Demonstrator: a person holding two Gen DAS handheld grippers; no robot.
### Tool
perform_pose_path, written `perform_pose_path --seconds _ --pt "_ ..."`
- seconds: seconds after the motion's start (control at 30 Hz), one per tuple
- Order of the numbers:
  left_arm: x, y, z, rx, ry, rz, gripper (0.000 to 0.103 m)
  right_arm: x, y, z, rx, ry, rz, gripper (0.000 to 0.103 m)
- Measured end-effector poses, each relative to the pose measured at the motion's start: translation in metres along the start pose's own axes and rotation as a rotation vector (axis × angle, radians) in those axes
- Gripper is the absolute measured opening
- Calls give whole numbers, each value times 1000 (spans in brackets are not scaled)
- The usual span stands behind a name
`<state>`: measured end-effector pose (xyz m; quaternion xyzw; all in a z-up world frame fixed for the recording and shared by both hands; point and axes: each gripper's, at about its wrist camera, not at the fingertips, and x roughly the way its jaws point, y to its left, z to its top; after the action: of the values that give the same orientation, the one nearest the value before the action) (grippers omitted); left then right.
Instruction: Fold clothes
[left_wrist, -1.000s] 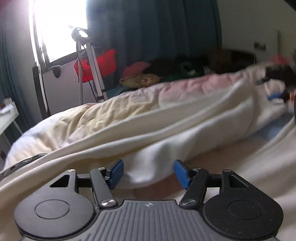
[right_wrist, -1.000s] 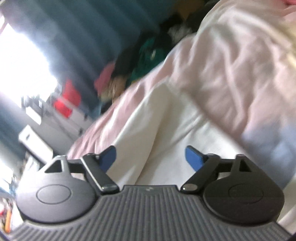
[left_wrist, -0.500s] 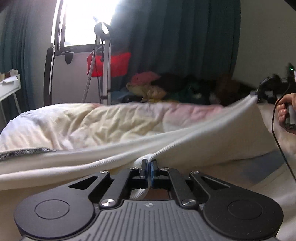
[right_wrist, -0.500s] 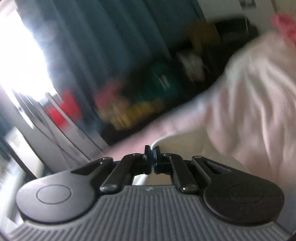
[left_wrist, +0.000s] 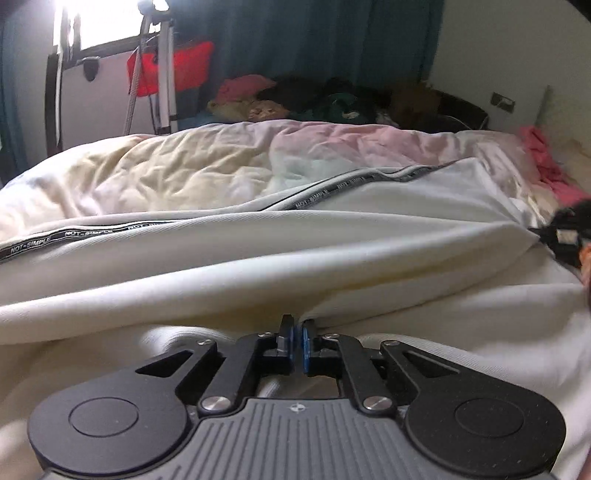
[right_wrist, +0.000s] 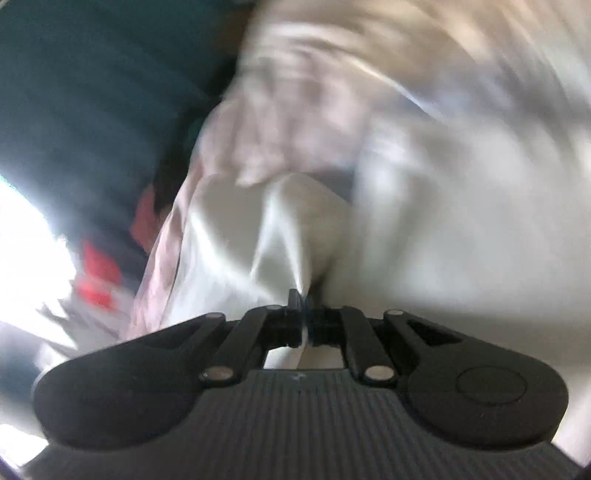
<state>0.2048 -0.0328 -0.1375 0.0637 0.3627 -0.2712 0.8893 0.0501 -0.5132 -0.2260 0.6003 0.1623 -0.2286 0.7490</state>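
The cream-white garment (left_wrist: 295, 266) lies spread across the bed in long folds, its black band lettered NOT-SIMPLE (left_wrist: 317, 194) running along the far edge over the rumpled pastel quilt (left_wrist: 192, 166). My left claw (left_wrist: 295, 341) is clenched on a pinch of the garment's near fold, the blue pads (left_wrist: 306, 345) nearly together with fabric pulled up between them. My right claw (right_wrist: 303, 317) is likewise clamped on the same white cloth (right_wrist: 288, 229), a taut ridge of it rising out of the jaws; that view is heavily smeared, so I can make out little else there. From the left wrist I see the right claw as a dark blur at the garment's right end. Beyond the bed sit a heap of clothes (left_wrist: 314, 99), a red bag (left_wrist: 173, 66) on a metal stand, and dark teal curtains (left_wrist: 303, 37).
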Motion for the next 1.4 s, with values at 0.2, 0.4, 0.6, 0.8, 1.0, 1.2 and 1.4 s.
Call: perform_pose_path --seconds 0.2,0.4,0.6,0.8,1.0,1.2,1.4 --pt "-8 7 -2 -115 -3 -7 21 -6 1 11 -26 26 26 24" --pt "-24 0 -1 -157 -24 27 56 8 -17 43 113 -23 146 64" --pt "-48 -6 -7 -244 -52 79 69 37 14 58 -122 4 33 58" --pt "-46 -8 -4 -357 -56 87 70 8 18 50 -77 1 -36 62" --pt "-42 -13 -5 -383 -50 101 70 1 21 38 11 97 30 63" --pt "-46 0 -8 -444 -65 91 71 51 24 43 -1 97 -5 61" --pt "-51 16 -9 -516 -101 66 71 57 110 55 -304 -59 -35 17"
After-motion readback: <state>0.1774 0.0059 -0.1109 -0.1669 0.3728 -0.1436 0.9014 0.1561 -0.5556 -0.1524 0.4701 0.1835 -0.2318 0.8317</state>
